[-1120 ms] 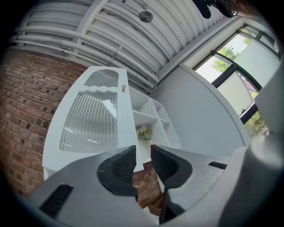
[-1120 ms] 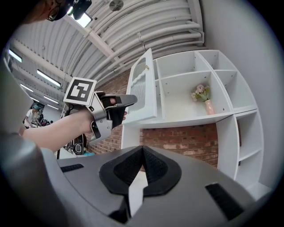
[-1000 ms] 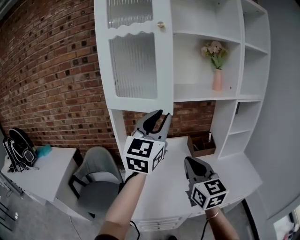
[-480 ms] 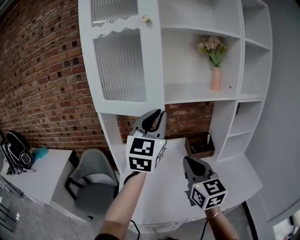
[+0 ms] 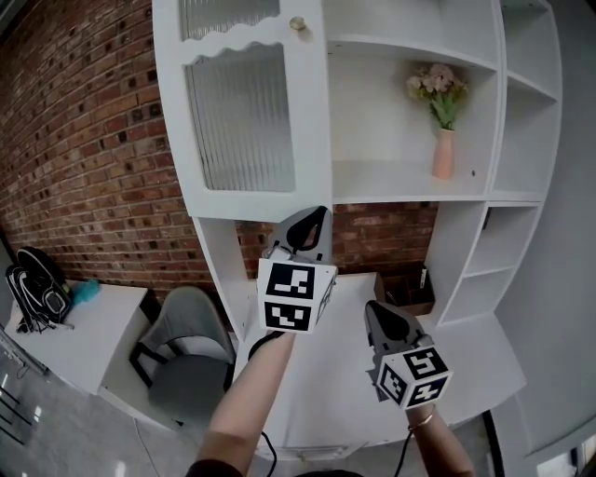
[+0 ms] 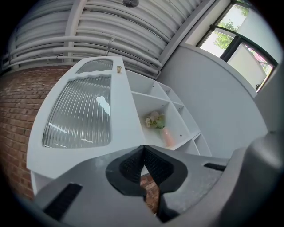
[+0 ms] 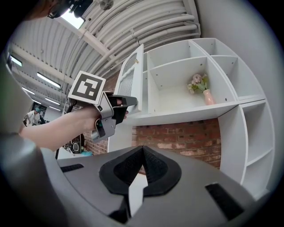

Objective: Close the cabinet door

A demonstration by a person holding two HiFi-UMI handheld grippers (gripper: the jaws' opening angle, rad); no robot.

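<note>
Cabinet door (image 5: 242, 121): stood open, swung out left of the shelves, with the knob (image 5: 298, 23) near its top right corner.
Left gripper (image 5: 315, 216): jaws pressed together on nothing, where a second earlier they were spread. Its tip was close under the door's lower edge, and I could not tell whether it touched.
Right gripper (image 5: 375, 312): jaws together and empty, low over the worktop (image 5: 326, 391), as before.
Vase (image 5: 444, 154): on the open shelf, holding flowers.

A slim pink vase of pale flowers (image 5: 443, 149) is carried upright on the white wooden cabinet shelf (image 5: 382, 183). On the white desktop (image 5: 484, 345) below, 1 brown open box (image 5: 414, 291) is set by the brick wall. A black bag (image 5: 35, 291) and a teal object (image 5: 85, 292) are laid on the low white side table (image 5: 93, 337).
</note>
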